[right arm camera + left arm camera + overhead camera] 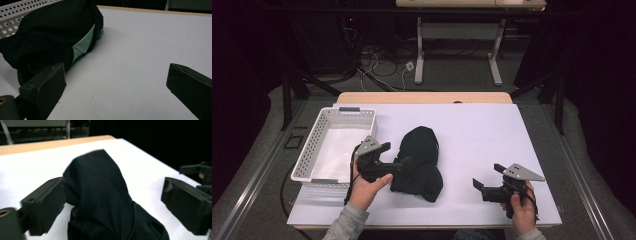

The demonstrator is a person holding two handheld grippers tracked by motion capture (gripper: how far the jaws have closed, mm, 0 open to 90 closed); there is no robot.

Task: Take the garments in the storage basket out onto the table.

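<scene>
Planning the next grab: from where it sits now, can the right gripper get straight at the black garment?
Probably yes. The right gripper stands open over bare white table, jaws aimed toward the black garment, with nothing lying between them. The left gripper, also open, sits at the garment's far side, so crowding there is the one caution.

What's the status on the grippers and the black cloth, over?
Left gripper open at the crumpled black cloth. Right gripper open, apart. White perforated basket beside it.
</scene>
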